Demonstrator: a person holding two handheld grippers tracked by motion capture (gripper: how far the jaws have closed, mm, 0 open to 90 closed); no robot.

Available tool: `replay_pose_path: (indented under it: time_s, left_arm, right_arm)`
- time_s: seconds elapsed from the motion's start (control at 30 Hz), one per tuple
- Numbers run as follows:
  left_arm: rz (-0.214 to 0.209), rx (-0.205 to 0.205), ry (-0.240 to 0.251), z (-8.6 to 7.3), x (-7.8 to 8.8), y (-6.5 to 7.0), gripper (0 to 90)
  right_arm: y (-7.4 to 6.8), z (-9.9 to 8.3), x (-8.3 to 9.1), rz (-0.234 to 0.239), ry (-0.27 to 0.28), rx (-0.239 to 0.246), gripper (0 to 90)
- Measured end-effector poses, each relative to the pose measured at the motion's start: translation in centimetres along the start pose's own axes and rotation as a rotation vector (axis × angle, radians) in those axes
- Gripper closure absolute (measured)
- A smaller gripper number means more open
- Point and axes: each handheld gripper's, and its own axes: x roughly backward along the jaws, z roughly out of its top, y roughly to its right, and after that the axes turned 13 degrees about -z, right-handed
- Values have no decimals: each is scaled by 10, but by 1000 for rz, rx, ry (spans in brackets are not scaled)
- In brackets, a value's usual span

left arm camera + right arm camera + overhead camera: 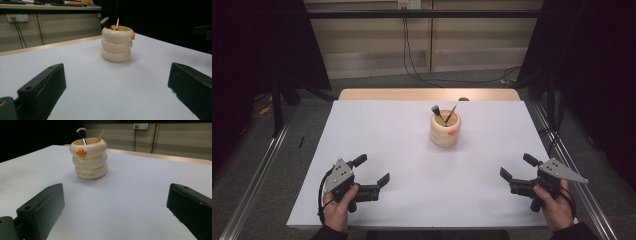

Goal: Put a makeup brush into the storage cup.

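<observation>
Both hands low at the near edge of the white table (pixel 412 200), and the left gripper (pixel 374 170) has its jaws spread wide, nothing between them, nothing touched. Same story on the other side: the right gripper (pixel 516 167) gapes wide and holds nothing. Ahead of both, well apart from either, stands the cream ringed holder (pixel 445 128), upright, three stacked rings. From the left gripper it sits forward and to the right; from the right gripper, forward and to the left. In the left gripper view the holder (pixel 116 44) rises between the two black jaws, a little right of centre, far off. In the right gripper view the holder (pixel 89 158) stands left of centre and shows an orange beak mark facing the jaws. Inside it lean a dark-headed brush (pixel 81 133) and a thin wooden stick (pixel 100 136), both poking above the rim
</observation>
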Motion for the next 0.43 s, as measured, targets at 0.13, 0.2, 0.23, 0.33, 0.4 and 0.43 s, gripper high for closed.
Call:
replay_pose_path:
  time_s: [0.13, 0.2, 0.23, 0.33, 0.4, 0.43]
  left_arm:
    - [-3, -15, 1, 0, 0, 1, 17]
    - [-7, -23, -3, 0, 1, 1, 17]
    - [-5, -21, -1, 0, 1, 1, 17]
    - [-2, -11, 3, 0, 1, 0, 17]
    - [-5, -15, 2, 0, 1, 0, 17]
    - [-3, -14, 1, 0, 1, 0, 17]
  right_arm:
    - [1, -6, 2, -8, -7, 24, 11]
    - [1, -4, 2, -12, 5, 23, 10]
    - [1, -4, 3, -11, 13, 23, 7]
    - [3, -3, 3, -12, 20, 14, 6]
    - [4, -3, 3, -14, 14, 6, 5]
    - [4, -4, 2, -16, 14, 8, 4]
